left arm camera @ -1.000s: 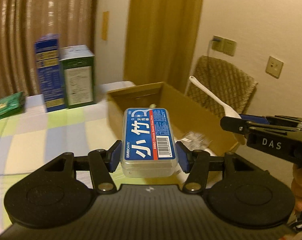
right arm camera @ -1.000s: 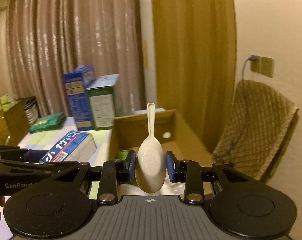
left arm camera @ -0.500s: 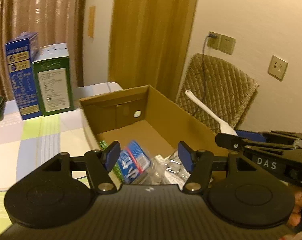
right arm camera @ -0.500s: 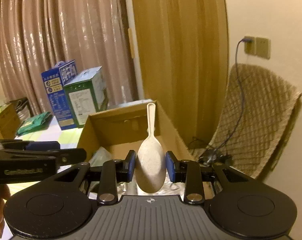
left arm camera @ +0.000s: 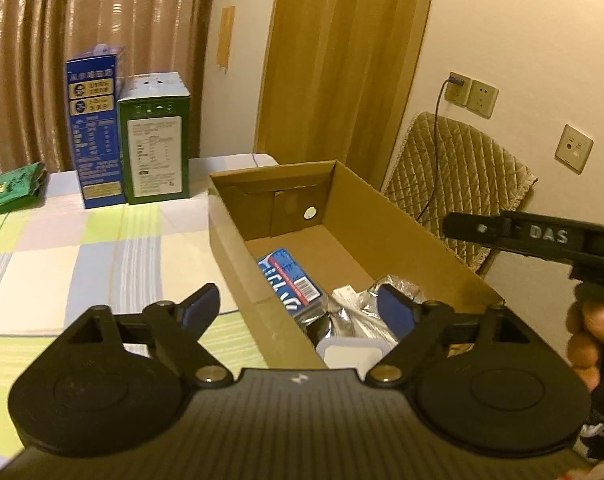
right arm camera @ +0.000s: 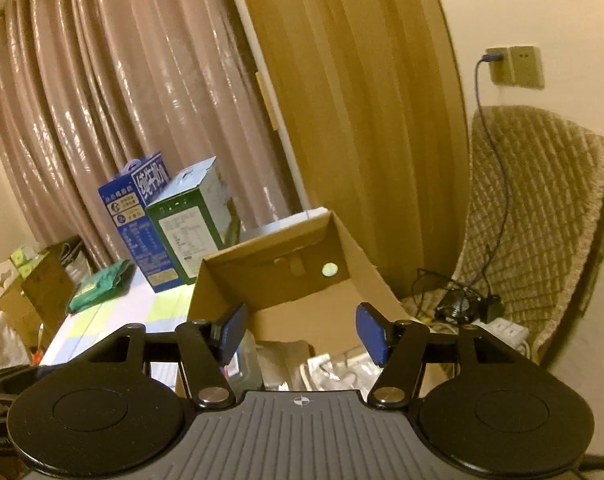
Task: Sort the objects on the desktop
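Observation:
An open cardboard box (left arm camera: 405, 236) (right arm camera: 365, 264) stands at the table's right edge. Inside it lies the blue and red toothpick tin (left arm camera: 292, 280), beside silver foil packets (left arm camera: 357, 312) (right arm camera: 333, 368) and a white object (left arm camera: 349, 354). My left gripper (left arm camera: 300, 308) hangs over the box's near left wall, its jaws opening with nothing held between them. My right gripper (right arm camera: 302, 332) is above the box's near end, jaws opening and empty; the spoon is not visible. The right gripper's black body (left arm camera: 541, 236) shows at the right of the left wrist view, held by a hand (left arm camera: 589, 336).
A blue carton (left arm camera: 94, 132) (right arm camera: 136, 216) and a green carton (left arm camera: 156, 140) (right arm camera: 194, 220) stand at the table's back. A green packet (left arm camera: 10, 190) (right arm camera: 102, 284) lies at the left. A quilted chair (left arm camera: 457, 184) (right arm camera: 541, 216) and cables (right arm camera: 457, 300) are right of the box. The checked tablecloth (left arm camera: 82, 248) is on the left.
The left gripper released the tin, which dropped into the box, and its jaws spread wide. The right gripper opened and the spoon left its jaws; both views shifted over the box.

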The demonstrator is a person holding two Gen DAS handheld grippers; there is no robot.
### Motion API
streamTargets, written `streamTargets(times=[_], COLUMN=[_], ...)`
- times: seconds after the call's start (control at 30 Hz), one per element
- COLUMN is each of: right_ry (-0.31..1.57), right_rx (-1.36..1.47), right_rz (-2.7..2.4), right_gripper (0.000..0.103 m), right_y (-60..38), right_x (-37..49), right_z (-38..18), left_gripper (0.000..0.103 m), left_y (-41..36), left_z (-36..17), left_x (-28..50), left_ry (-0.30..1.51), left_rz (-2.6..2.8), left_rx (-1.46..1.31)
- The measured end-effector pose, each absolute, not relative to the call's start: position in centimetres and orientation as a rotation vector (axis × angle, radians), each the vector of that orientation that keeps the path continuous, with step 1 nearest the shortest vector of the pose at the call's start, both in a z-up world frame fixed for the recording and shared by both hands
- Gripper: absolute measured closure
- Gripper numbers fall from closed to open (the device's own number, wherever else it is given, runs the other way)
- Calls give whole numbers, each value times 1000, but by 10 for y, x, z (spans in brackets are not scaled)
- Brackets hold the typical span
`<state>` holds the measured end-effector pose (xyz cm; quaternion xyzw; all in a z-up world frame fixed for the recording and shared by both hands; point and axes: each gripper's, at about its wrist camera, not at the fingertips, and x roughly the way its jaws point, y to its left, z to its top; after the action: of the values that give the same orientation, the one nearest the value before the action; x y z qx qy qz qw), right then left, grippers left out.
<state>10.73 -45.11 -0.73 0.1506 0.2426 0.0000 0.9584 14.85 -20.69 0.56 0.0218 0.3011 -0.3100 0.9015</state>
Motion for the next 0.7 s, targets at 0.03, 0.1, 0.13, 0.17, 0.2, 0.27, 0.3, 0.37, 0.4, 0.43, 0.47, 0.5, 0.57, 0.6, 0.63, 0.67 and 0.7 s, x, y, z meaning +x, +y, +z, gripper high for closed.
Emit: streamTargets(times=[0.03, 0.1, 0.13, 0.17, 0.2, 0.27, 0.3, 0.37, 0.4, 0.43, 0.47, 0.5, 0.57, 0.6, 0.63, 0.67, 0.7], right_ry=[492, 490, 492, 493, 493, 494, 495, 506, 513, 520, 527, 532, 546, 553, 560, 567, 572], right_rx=[310, 324, 330, 336, 339, 343, 343, 336, 329, 321, 311, 303, 288, 284, 284, 283, 281], right_rz=[-11, -34, -42, -47, -50, -58, -61, -65, -66, -65, -65, -67, -73, -75, -78, -80, -83], right_gripper=[39, 32, 30, 28, 27, 20, 19, 12, 11, 8, 6, 5, 2, 2, 2, 2, 2], right_y=[-452, -453, -453, -452, -452, -449, -447, -443, -441, -439, -437, -435, -431, -430, -429, -428, -427], right_x=[100, 84, 77, 69, 61, 45, 37, 23, 18, 13, 7, 3, -6, -10, -15, -19, -22], right_z=[-6, -4, -3, -1, 0, 3, 4, 7, 9, 11, 13, 15, 18, 19, 20, 22, 23], left_gripper=[11, 7, 5, 1, 1, 1, 1, 1, 1, 1, 1, 1, 1, 1, 1, 1, 1], left_y=[-205, -201, -198, -196, -193, -189, -187, -184, -183, -182, -180, -179, -177, -175, -174, -174, -173], left_z=[7, 11, 12, 15, 17, 22, 24, 28, 30, 32, 33, 34, 36, 37, 39, 40, 42], left_x=[143, 133, 128, 122, 116, 106, 99, 89, 85, 81, 77, 73, 66, 62, 57, 53, 49], left_ry=[618, 613, 611, 606, 601, 591, 584, 575, 582, 598, 612, 630, 666, 675, 682, 689, 697], left_rz=[-636, -628, -626, -625, -623, -617, -615, -602, -594, -593, -592, -586, -580, -585, -583, -573, -564], left_rx=[43, 39, 34, 28, 23, 18, 20, 32, 37, 39, 33, 28, 15, 6, -1, -2, -1])
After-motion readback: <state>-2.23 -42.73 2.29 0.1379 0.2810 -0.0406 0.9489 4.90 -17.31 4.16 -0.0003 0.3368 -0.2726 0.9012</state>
